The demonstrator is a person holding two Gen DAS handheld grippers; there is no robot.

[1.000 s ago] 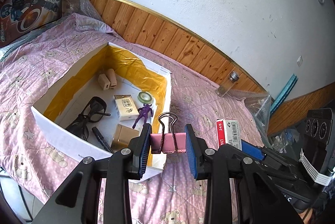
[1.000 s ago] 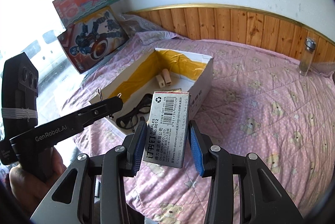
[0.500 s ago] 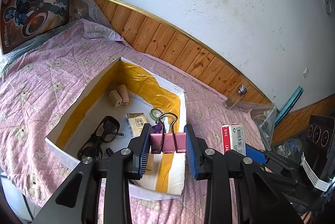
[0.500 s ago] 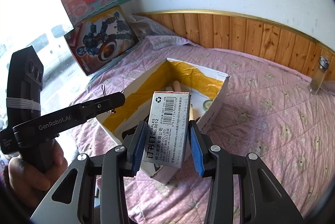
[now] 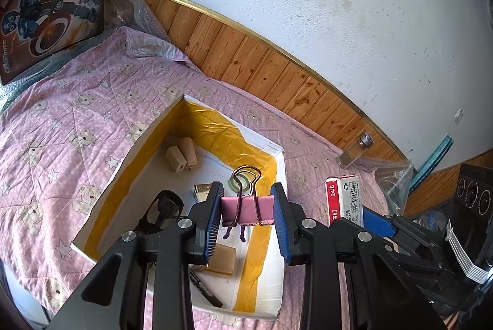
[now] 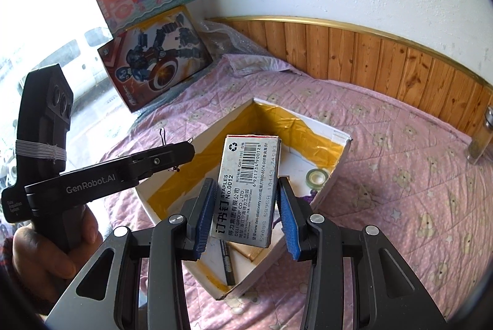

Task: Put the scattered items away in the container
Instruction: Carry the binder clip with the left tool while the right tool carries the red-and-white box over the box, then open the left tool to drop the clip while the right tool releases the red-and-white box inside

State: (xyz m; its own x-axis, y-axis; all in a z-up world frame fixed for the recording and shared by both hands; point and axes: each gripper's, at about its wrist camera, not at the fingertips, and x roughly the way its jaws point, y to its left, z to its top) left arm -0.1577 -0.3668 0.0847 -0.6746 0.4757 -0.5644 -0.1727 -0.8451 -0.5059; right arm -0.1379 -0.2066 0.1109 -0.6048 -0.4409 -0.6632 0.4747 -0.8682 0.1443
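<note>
Bed: the quilted pink bedspread [image 5: 77,114] carries everything; the white cardboard box [image 5: 279,283] with yellow-taped inner walls sits near the middle of the bed, open at the top.
Box contents, left to right: black glasses [image 5: 163,206] by the left wall, two beige plugs [image 5: 181,157] toward the far corner, a black marker [image 5: 205,290] at the near edge, a tan block [image 5: 223,260], a small purple figure [image 5: 234,233], a roll of green tape [image 5: 238,182] near the right wall.
Left hand-held gripper [image 5: 246,214]: clenched on a pink binder clip [image 5: 246,208], wire handles pointing up, held above the box interior near its right wall.
Right hand-held gripper [image 6: 246,216]: clenched on a box of staples [image 6: 248,191], upright between the pads, hanging over the near corner of the cardboard box.
Risk, clip: pads bear on the clip's narrow ends only, so it may twist or spring out sideways; released this close to the right wall, it could strike the rim and bounce onto the bed.
Risk, staples: judged to sit over the corner rather than the floor of the box, so an early release may tip it off the edge.
Risk, both: the two hand-held grippers are close together over one opening and could knock each other.
Still outside: a glass jar [image 5: 354,151] with a metal cap at the far right edge of the bed.
</note>
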